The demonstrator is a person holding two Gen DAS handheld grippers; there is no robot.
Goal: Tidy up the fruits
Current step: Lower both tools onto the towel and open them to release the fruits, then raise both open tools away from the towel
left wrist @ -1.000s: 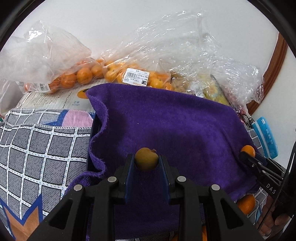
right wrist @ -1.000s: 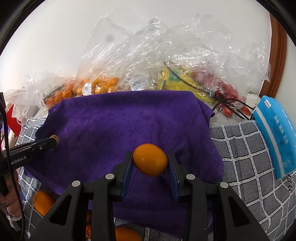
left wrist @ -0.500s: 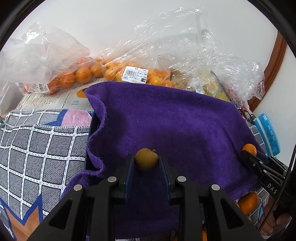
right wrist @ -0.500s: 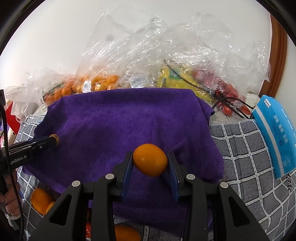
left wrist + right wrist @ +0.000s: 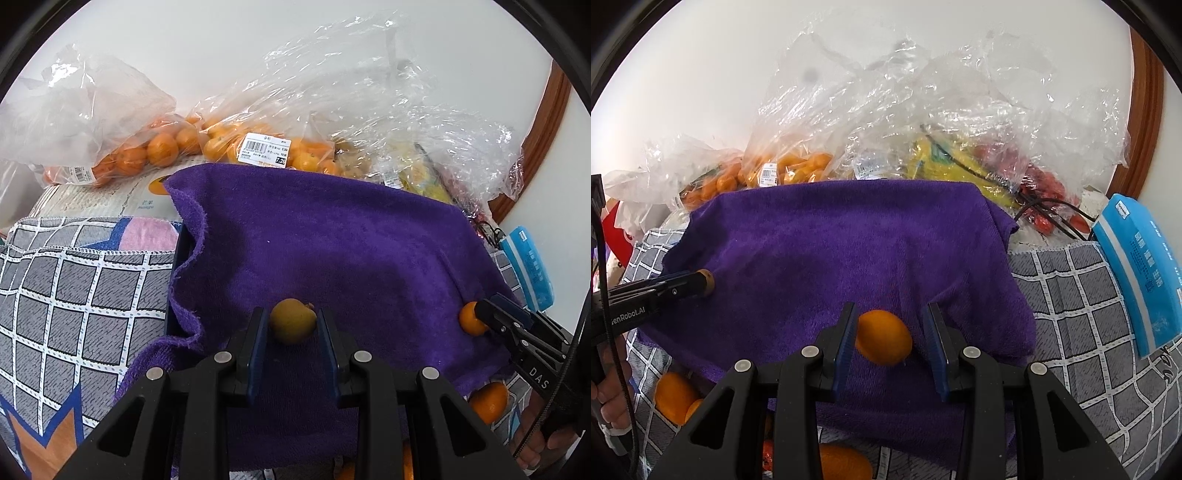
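Observation:
My left gripper [image 5: 291,328] is shut on a small yellow-brown fruit [image 5: 292,320] over the purple towel [image 5: 332,251]. My right gripper [image 5: 891,341] is open; an orange [image 5: 883,338] sits between its jaws, touching the left one with a gap on the right, low over the purple towel [image 5: 849,243]. The right gripper with the orange [image 5: 470,318] shows at the right of the left wrist view. The left gripper tip with its fruit [image 5: 708,281] shows at the left of the right wrist view.
Clear plastic bags of oranges [image 5: 162,147] [image 5: 790,170], bananas [image 5: 942,166] and red fruit [image 5: 1041,192] lie behind the towel by the wall. Loose oranges [image 5: 674,397] [image 5: 487,402] lie on the grey checked cloth [image 5: 1078,295] in front. A blue packet [image 5: 1141,273] lies at right.
My right gripper has opened, so the orange is no longer clamped. Both grippers have lowered slightly toward the towel. The left gripper still holds its fruit.

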